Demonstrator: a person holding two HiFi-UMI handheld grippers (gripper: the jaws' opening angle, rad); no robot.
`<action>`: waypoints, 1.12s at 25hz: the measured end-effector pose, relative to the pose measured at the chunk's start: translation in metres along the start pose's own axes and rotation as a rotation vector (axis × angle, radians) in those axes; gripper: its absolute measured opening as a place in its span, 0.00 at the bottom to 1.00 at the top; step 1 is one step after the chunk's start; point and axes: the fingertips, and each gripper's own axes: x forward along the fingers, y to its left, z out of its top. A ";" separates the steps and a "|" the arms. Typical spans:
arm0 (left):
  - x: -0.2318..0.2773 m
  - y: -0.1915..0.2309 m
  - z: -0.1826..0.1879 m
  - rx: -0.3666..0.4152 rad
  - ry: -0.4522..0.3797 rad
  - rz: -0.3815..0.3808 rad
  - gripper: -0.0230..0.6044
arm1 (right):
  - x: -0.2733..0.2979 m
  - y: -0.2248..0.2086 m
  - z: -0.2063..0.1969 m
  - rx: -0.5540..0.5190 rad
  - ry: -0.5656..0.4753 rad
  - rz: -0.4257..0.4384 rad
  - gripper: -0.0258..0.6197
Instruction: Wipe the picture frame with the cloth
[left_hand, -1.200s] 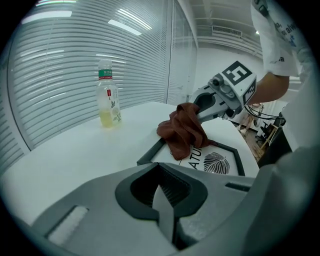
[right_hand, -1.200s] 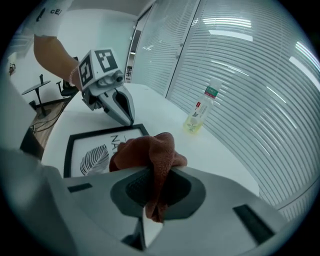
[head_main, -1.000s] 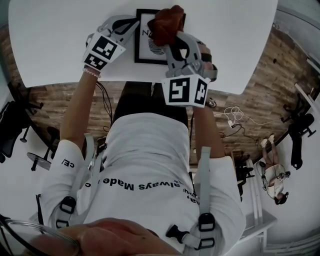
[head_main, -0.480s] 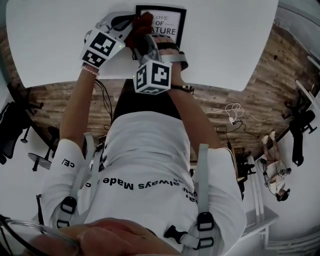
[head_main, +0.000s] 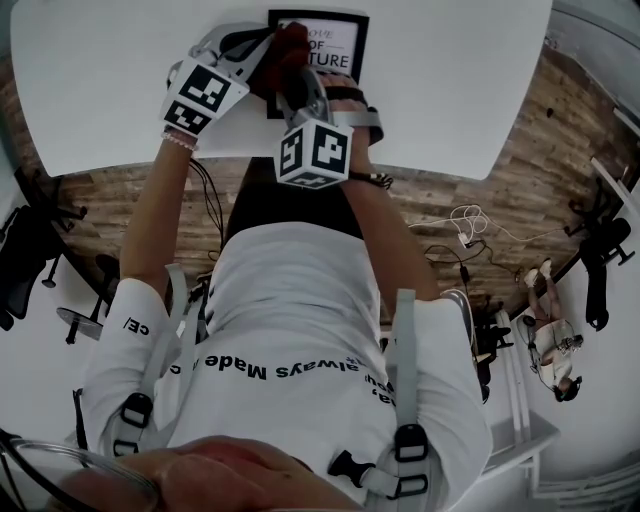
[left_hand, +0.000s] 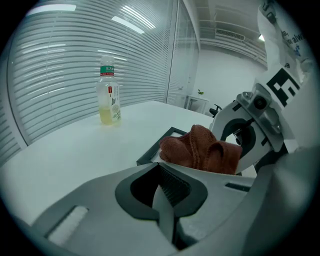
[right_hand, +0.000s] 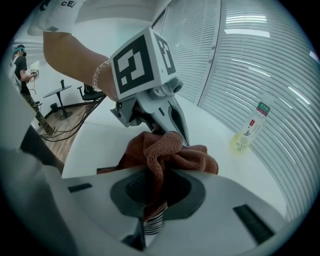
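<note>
A black picture frame (head_main: 335, 45) with a white print lies flat on the white table (head_main: 120, 60). My right gripper (head_main: 295, 75) is shut on a rust-red cloth (head_main: 288, 50) and presses it on the frame's left part. In the right gripper view the cloth (right_hand: 170, 150) bunches out of the shut jaws of the right gripper (right_hand: 160, 172). My left gripper (head_main: 262, 42) sits at the frame's left edge. In the left gripper view the left gripper (left_hand: 160, 167) has its jaws together on the near edge of the frame (left_hand: 167, 136), with the cloth (left_hand: 202, 150) just beyond.
A plastic bottle (left_hand: 109, 97) of yellowish drink stands farther back on the table, also in the right gripper view as the bottle (right_hand: 247, 135). The table's near edge (head_main: 230, 165) runs under my forearms. Office chairs (head_main: 25, 250) and cables (head_main: 470, 230) are on the wooden floor.
The right gripper has dragged the cloth from the frame's middle to its left side, uncovering the print. The left gripper has stayed at the frame's left edge.
</note>
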 end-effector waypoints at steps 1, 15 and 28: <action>0.000 0.000 0.000 0.002 0.001 0.002 0.04 | -0.002 -0.002 -0.005 0.004 0.010 -0.006 0.06; 0.001 0.002 -0.003 0.003 0.007 0.014 0.04 | -0.041 -0.039 -0.077 0.050 0.126 -0.098 0.06; 0.001 0.000 -0.003 -0.002 0.015 0.010 0.04 | -0.075 -0.039 -0.028 0.116 -0.019 -0.150 0.06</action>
